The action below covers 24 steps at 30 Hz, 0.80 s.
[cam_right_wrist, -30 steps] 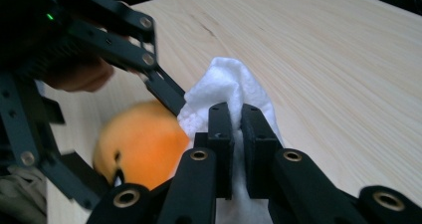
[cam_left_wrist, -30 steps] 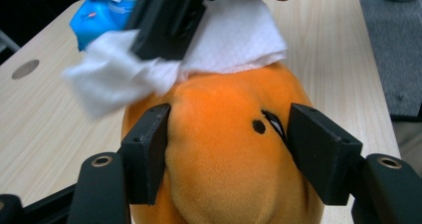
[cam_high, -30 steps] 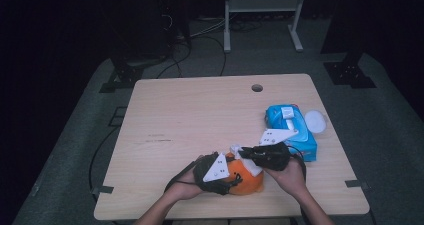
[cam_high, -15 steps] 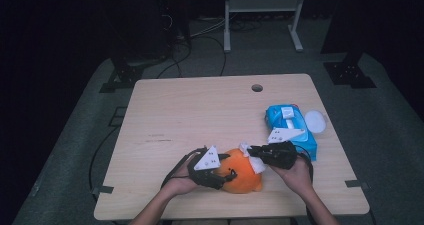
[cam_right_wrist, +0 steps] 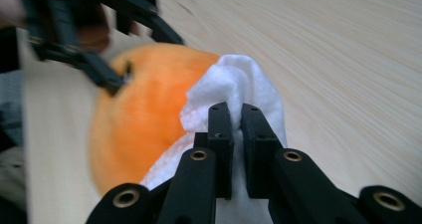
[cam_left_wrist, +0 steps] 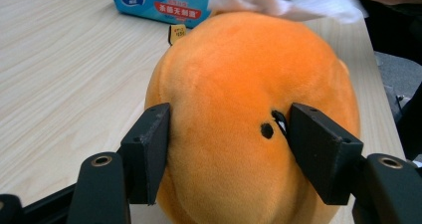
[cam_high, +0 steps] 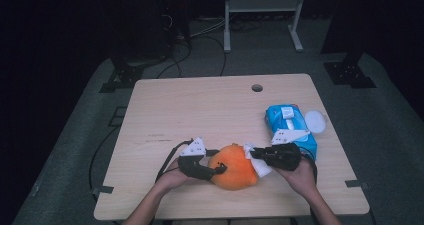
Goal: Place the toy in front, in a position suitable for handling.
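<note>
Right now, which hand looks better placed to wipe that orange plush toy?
The right claw: it pinches the white wipe against the orange plush toy, while the left claw grips the toy, steadying it.

Light wood table [cam_high: 200,110]: orange plush [cam_high: 234,166] near front edge, blue wipes pack [cam_high: 291,125] at right

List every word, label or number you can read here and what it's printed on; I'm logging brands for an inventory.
"Vinda": white logo on the blue pack of wipes, left gripper view.
Red strip on the same pack: white Chinese characters, too blurred to read surely.
Small yellow tag beside the orange plush toy: dark print, too small to read.
High view: the pack's label is too small to read.
</note>
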Available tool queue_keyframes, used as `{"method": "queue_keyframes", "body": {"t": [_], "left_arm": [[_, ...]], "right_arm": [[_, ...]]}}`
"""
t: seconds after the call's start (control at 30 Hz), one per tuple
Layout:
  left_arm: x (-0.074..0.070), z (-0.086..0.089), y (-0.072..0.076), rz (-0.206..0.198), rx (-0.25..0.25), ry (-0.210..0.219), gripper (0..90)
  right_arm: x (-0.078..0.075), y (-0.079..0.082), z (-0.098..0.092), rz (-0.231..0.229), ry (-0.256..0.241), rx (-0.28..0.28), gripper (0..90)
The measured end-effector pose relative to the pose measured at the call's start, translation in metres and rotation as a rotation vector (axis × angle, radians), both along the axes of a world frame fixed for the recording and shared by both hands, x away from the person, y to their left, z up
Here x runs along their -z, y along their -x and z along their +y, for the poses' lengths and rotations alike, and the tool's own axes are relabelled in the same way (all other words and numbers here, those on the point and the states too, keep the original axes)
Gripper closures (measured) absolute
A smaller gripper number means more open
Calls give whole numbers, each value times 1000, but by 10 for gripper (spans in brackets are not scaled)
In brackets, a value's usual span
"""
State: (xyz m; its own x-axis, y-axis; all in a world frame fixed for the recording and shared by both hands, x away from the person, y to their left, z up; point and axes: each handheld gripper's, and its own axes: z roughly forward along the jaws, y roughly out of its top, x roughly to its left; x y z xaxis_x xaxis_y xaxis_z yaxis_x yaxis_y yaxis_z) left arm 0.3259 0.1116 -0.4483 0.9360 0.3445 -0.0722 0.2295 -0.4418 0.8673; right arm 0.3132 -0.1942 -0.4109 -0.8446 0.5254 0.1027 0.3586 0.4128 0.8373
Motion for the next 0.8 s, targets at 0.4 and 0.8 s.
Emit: {"method": "queue_keyframes", "body": {"t": [0.4, 0.8], "left_arm": [[2, 6, -5, 29, -14, 17, 331], [3, 8, -6, 33, -28, 17, 318]], "right_arm": [[8, -5, -5, 15, 41, 1, 835], [1, 10, 11, -18, 53, -166, 833]]}}
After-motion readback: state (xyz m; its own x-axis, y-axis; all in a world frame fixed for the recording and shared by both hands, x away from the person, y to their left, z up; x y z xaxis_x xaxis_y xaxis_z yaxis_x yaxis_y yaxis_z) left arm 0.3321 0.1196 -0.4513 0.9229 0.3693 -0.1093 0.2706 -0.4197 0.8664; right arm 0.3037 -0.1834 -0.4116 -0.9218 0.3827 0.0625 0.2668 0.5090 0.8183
